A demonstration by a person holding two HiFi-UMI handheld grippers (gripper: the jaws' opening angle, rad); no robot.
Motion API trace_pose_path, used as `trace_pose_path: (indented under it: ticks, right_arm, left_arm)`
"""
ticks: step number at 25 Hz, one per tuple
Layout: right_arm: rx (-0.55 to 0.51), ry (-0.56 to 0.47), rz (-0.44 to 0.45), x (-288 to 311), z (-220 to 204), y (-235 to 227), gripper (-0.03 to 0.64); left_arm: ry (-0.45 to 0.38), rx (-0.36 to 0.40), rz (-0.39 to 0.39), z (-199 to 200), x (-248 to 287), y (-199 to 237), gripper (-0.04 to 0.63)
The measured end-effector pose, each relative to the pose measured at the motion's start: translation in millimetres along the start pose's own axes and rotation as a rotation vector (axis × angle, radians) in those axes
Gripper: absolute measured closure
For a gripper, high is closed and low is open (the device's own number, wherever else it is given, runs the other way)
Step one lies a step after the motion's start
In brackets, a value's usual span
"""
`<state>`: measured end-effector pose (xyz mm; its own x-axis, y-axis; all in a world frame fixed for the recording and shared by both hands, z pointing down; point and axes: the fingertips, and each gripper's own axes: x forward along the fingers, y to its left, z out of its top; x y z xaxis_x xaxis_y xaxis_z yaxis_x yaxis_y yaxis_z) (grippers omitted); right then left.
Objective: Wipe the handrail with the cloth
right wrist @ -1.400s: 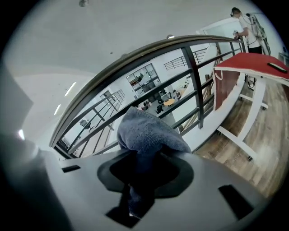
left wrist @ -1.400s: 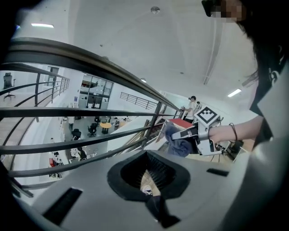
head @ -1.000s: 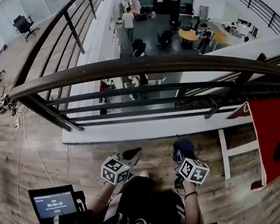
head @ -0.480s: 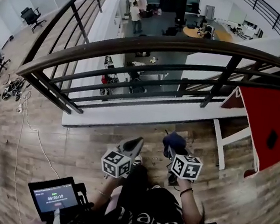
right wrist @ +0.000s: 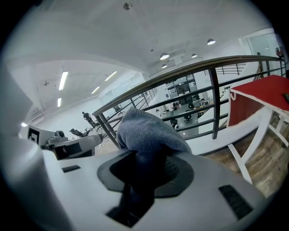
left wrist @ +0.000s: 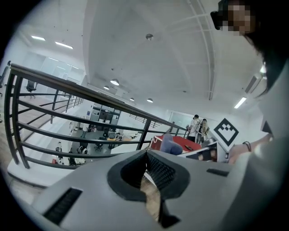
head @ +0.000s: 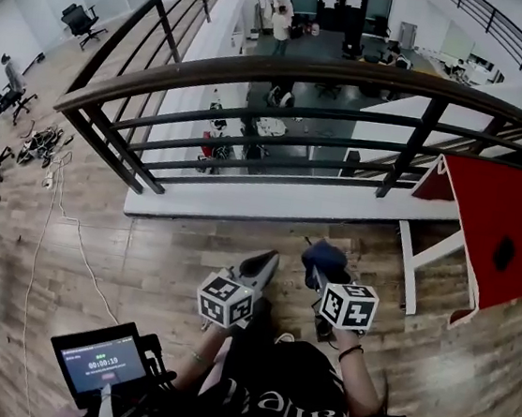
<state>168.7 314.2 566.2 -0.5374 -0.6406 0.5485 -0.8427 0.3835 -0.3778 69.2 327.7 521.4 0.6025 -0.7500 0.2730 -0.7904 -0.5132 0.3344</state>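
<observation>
Blue cloth (head: pixel 324 258) gripped by the right tongs (head: pixel 316 270), left tongs (head: pixel 265 262) clenched empty, both low before the handrail (head: pixel 353 77).

The handrail (head: pixel 334 75) runs across the far side, ahead of the person, with the lower storey beyond and below it and the floor (head: pixel 169 267) on the near side. Both grippers are well short of the rail, side by side and apart: the left gripper (head: pixel 262 264) on the left, the right gripper (head: pixel 326 275) near its right with the cloth (head: pixel 323 254) between its jaws, sticking out forward. A table (head: pixel 508 233) stands at the right, its far edge seemingly close against the railing, and a screen (head: pixel 101 361) sits at the near left.
</observation>
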Motion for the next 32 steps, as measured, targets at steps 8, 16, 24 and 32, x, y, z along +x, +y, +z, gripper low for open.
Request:
trace_pose_path:
  ticks: [8,16,24,32]
  right_arm:
    - [-0.087,0.020,0.077,-14.8,-23.5,35.9,0.514]
    - [-0.118,0.024,0.105,-20.6,-31.7,46.6,0.514]
    - [-0.147,0.014,0.116,-24.0,-29.4,53.1,0.514]
    - [-0.136,0.005,0.095,-32.2,-37.8,45.2,0.514]
  left_arm:
    - [-0.030,-0.008,0.057,-15.4,-40.1,-14.4,0.594]
    - [-0.031,-0.008,0.088,-24.0,-54.5,-16.7,0.594]
    - [-0.024,0.006,0.084,-23.8,-57.2,-19.0,0.594]
    - [-0.009,0.021,0.060,-33.7,-59.0,-28.9,0.594]
